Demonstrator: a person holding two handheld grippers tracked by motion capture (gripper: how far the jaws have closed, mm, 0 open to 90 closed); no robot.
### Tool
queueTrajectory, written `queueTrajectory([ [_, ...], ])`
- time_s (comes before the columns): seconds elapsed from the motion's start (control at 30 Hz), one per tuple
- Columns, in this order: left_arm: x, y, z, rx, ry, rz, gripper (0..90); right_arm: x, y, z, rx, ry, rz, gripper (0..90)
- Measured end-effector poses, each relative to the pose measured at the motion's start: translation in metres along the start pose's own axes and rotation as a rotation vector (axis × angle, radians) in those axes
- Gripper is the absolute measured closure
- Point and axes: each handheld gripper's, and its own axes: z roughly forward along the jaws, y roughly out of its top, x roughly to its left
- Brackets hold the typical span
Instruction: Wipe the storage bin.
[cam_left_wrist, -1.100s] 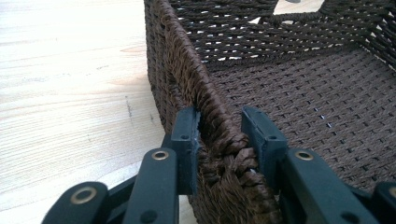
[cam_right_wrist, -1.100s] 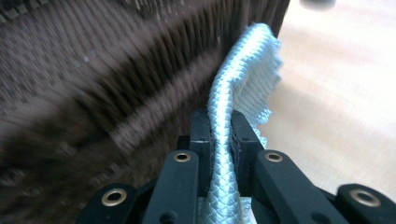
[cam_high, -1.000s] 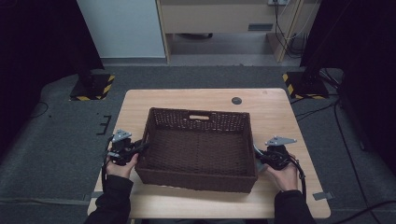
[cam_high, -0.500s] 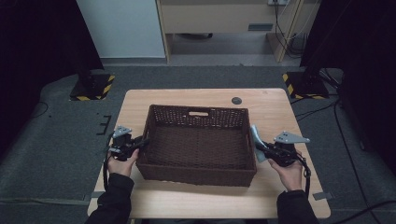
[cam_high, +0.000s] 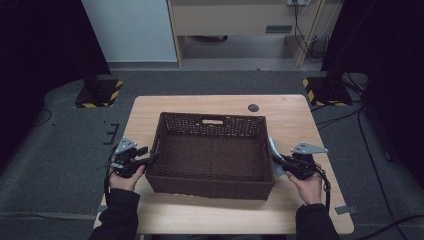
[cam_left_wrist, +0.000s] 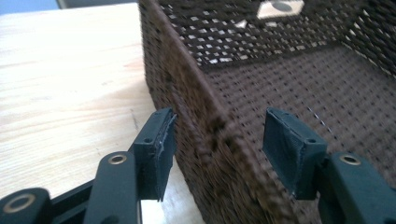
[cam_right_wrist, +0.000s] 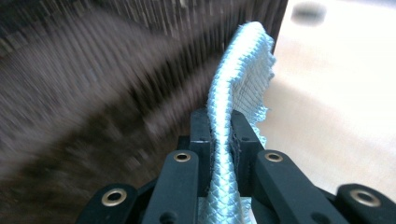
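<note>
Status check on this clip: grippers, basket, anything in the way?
Left gripper open, jaws astride the basket side wall. Right gripper shut on pale blue cloth beside the basket. Nothing in the way.

High view dim; dark corners and sides, floor grey, pale wooden desk brightest area, light from above. Soft shadow under dark brown woven basket. Left gripper view bright, even; desk grain sharp, near basket wall blurred, claw pads crisp. Right gripper view: basket weave smeared by motion blur, desk washed out, sheen on pale blue woven cloth.
</note>
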Motion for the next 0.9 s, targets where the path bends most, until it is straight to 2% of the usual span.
queueTrajectory([
  [0.03, 0.0, 0.0, 0.0, 0.0, 0.0, 0.0, 42.6, 0.0, 0.0, 0.0, 0.0, 0.0, 0.0, 83.0],
  [0.1, -0.002, -0.003, 0.002, 0.018, 0.0, 0.01, 43.9, 0.003, 0.003, -0.011, -0.055, 0.003, -0.013, 83.0],
  [0.13, -0.002, -0.003, 0.002, 0.024, 0.007, 0.012, 43.9, 0.003, 0.003, -0.011, -0.055, 0.003, -0.013, 83.0],
  [0.17, -0.002, -0.004, 0.003, 0.025, 0.006, 0.006, 44.7, 0.003, 0.002, -0.01, -0.045, 0.002, -0.017, 83.0],
  [0.2, -0.001, -0.004, 0.003, 0.03, 0.004, 0.009, 45.7, 0.003, -0.002, -0.004, 0.002, -0.01, -0.012, 83.0],
  [0.23, -0.001, -0.005, 0.003, 0.034, 0.003, 0.008, 45.7, 0.003, -0.002, -0.004, 0.002, -0.01, -0.012, 83.0],
  [0.37, -0.001, -0.006, 0.004, 0.031, -0.019, 0.003, 52.1, 0.004, -0.012, 0.01, 0.091, -0.009, 0.01, 83.0],
  [0.4, -0.001, -0.006, 0.005, 0.029, -0.037, 0.004, 54.1, 0.004, -0.013, 0.011, 0.098, -0.002, 0.012, 83.1],
  [0.5, -0.002, -0.006, 0.005, 0.026, -0.035, 0.001, 56.8, 0.006, -0.016, 0.013, 0.11, 0.006, 0.008, 83.1],
  [0.63, -0.004, -0.005, 0.004, 0.026, -0.006, -0.012, 63.3, 0.011, -0.024, 0.023, 0.159, 0.018, 0.021, 83.1],
  [0.7, -0.006, -0.003, 0.005, 0.018, 0.028, -0.024, 65.4, 0.011, -0.025, 0.025, 0.169, 0.023, 0.017, 83.1],
  [0.77, -0.005, -0.002, 0.006, 0.015, 0.024, -0.031, 66.1, 0.011, -0.024, 0.025, 0.168, 0.025, 0.025, 83.1],
  [0.8, -0.004, -0.002, 0.007, 0.014, 0.02, -0.036, 66.2, 0.011, -0.021, 0.022, 0.149, 0.019, 0.021, 83.1],
  [0.9, -0.004, -0.002, 0.007, 0.013, 0.022, -0.041, 66.4, 0.01, -0.007, 0.004, 0.012, 0.028, 0.03, 83.1],
])
